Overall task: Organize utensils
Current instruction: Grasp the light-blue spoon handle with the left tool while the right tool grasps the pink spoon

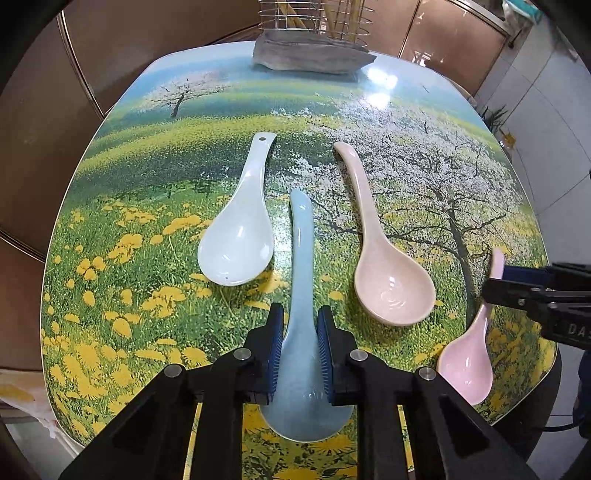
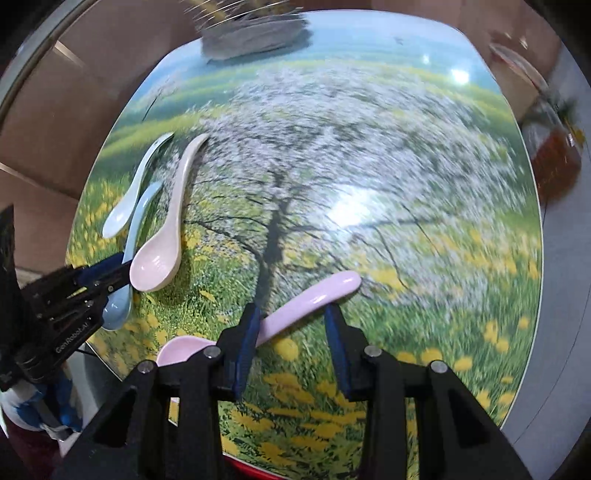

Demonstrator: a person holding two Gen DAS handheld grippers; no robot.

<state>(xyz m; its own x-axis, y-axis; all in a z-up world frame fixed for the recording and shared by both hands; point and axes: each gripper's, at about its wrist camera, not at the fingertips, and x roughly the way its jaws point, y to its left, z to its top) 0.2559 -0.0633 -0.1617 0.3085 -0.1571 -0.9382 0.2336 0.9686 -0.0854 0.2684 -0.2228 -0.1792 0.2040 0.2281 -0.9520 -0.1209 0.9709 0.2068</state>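
Left wrist view: my left gripper (image 1: 301, 347) pinches the blue spoon (image 1: 303, 295) at its neck, low centre. The white spoon (image 1: 238, 236), beige spoon (image 1: 388, 273) and pink spoon (image 1: 471, 354) lie loose on the table (image 1: 110, 206); the wire holder (image 1: 314, 22) stands at top.

Right wrist view: my right gripper (image 2: 293, 332) stands open, straddling the pink spoon's handle without pressing. I judge that sorting has barely begun.
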